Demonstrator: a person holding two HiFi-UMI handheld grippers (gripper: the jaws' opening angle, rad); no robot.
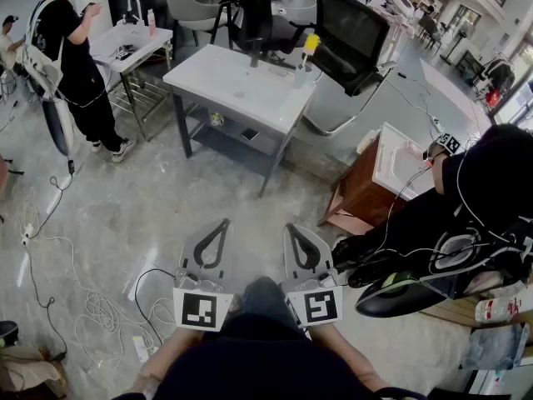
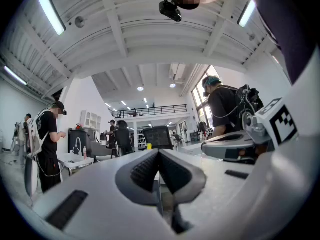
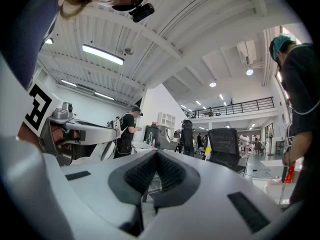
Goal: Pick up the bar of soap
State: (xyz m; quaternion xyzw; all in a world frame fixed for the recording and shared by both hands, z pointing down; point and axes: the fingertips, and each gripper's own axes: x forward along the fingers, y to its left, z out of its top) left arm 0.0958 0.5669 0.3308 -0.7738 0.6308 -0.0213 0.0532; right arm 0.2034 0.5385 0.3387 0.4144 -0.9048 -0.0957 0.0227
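Two grippers, low centre of the head view: left gripper [image 1: 226, 222], right gripper [image 1: 291, 227]. Two marker cubes, one on each: left cube [image 1: 200, 308], right cube [image 1: 319, 304].

Three people around the room: standing person [image 1: 75, 57] at upper left, capped person [image 1: 8, 33] cut by the left edge, person in black [image 1: 491, 190] at right.

Two white tables: centre table [image 1: 250, 90] at upper middle, tap table [image 1: 137, 47] at upper left. One brown cabinet [image 1: 366, 194] right of centre.

At least two chairs along the top: black chair [image 1: 354, 32], grey chair [image 1: 193, 11].

Three bottles: yellow-capped bottle [image 1: 306, 57], pink bottle [image 1: 151, 22], clear bottle [image 1: 498, 309] at lower right.
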